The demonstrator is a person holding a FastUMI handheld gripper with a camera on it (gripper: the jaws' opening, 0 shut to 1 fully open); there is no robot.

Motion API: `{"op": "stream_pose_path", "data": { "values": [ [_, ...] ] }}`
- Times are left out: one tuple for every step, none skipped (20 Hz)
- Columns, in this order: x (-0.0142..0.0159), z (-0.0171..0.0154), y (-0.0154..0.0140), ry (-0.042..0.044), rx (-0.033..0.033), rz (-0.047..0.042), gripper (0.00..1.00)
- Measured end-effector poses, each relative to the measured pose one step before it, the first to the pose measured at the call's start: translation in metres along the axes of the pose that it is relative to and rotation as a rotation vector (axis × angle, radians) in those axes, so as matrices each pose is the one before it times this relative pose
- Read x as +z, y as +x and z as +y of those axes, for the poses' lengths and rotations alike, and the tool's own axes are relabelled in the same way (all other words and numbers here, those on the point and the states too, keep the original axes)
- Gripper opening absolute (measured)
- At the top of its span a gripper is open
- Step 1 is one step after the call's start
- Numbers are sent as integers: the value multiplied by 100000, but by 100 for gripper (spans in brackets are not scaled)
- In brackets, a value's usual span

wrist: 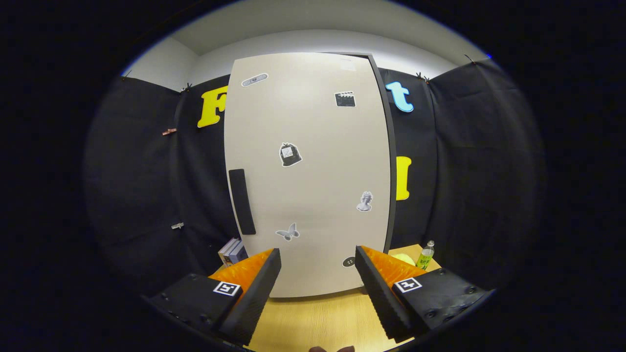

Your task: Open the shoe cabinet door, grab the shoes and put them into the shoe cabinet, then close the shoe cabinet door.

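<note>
The gripper point(318, 259) is seen w/ its two fingers spread wide apart, nothing held btwn them; each finger carries a small square black-and-white marker on its base. Straight ahead, framed btwn the fingers and rising well beyond them, stands the tall beige flat-panel shoe cabinet door point(308, 146), closed flush, w/ a dark frame edge visible along its right side. A long black vertical bar handle point(242, 201) is mounted near the door's left edge, roughly at mid-height, above and beyond the left finger. Several small stickers are scattered over the panel: a grey butterfly sticker point(288, 231) low down near the handle, a black bag-shaped sticker point(290, 154) at centre, a clapperboard sticker point(345, 99) toward the top right, a bust-figure sticker point(365, 201) at right. The cabinet rests on a light wooden tabletop point(318, 318), which is seen under and btwn the fingers. Left of the cabinet base, just beyond the left finger, a small stack of books point(233, 251) is stood on the table. Right of the base, beyond the right finger, a clear plastic bottle w/ green label point(425, 255) is stood upright, w/ a pale yellow-green rounded object point(404, 258) beside it, partly hidden. Shoes can't be made out.
</note>
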State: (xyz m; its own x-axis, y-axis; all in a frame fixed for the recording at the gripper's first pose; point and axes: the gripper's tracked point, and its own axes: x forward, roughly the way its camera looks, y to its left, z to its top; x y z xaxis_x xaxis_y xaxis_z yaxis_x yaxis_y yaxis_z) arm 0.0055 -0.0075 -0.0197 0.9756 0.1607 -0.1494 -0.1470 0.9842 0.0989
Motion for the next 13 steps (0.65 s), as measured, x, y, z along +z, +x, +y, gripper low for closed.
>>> {"op": "stream_pose_path", "data": {
  "values": [
    [48,49,-19,-12,-66,-182,98],
    [36,-8,10,-296,15,-194,98],
    [-13,-3,-70,-218,-73,17,98],
    [-15,43,62,43,151,42,98],
    [-146,58,-94,312,46,207,98],
    [-75,-4,-71,190,-31,218,98],
    [39,7,1,-103,-82,-10,98],
    [-14,23,64,-237,72,40,98],
    [-86,4,-99,-226,32,208,98],
    [59,7,22,24,5,-96,98],
    [94,-77,7,128,-44,-115,98],
    [74,-11,39,257,-22,-241,98],
    [22,-42,-13,93,-27,-25,98]
  ]
}}
